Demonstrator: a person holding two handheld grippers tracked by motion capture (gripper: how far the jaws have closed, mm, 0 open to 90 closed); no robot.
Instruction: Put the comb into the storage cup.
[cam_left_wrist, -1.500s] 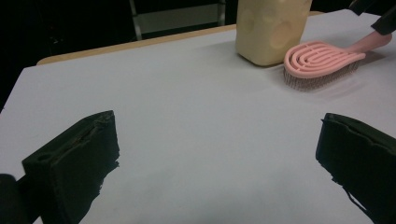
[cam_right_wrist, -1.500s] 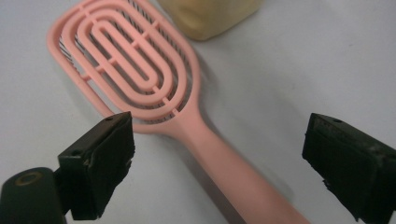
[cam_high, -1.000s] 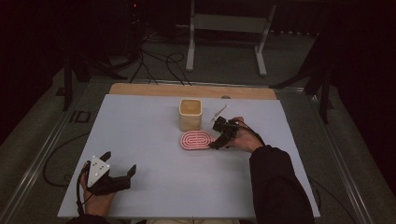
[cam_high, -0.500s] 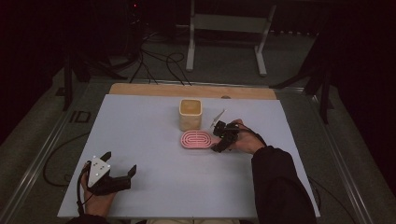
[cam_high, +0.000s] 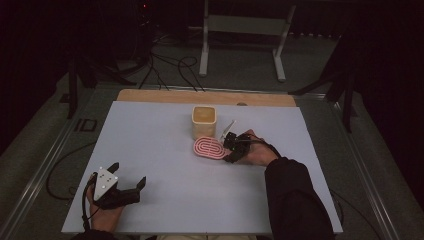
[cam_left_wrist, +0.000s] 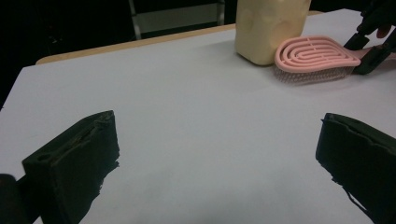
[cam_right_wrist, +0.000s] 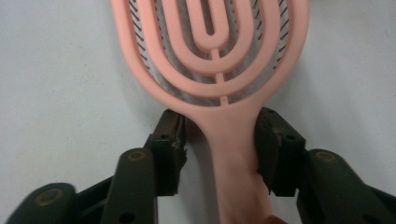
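We find the right gripper (cam_right_wrist: 219, 154) with its two black jaws set either side of the pink hairbrush's (cam_right_wrist: 212, 60) handle; the jaw on the right of the right gripper view touches the handle, while a thin gap shows at the other, so we cannot tell whether the grip is closed firm. The brush is a soft pink, an open oval head built of nested loops with a slim centre rib, and dark bristles show through the slots. In the left gripper view it lies bristles down on the table (cam_left_wrist: 196, 121), its head just beside a cream container (cam_left_wrist: 268, 28). From the high view we place the brush (cam_high: 210, 148) near the middle of the white table (cam_high: 150, 150), in front of the square cream container (cam_high: 204, 121), with the right gripper (cam_high: 234, 148) at its handle end. The left gripper (cam_high: 120, 187) sits well apart at the near left corner, jaws spread wide, holding nothing.
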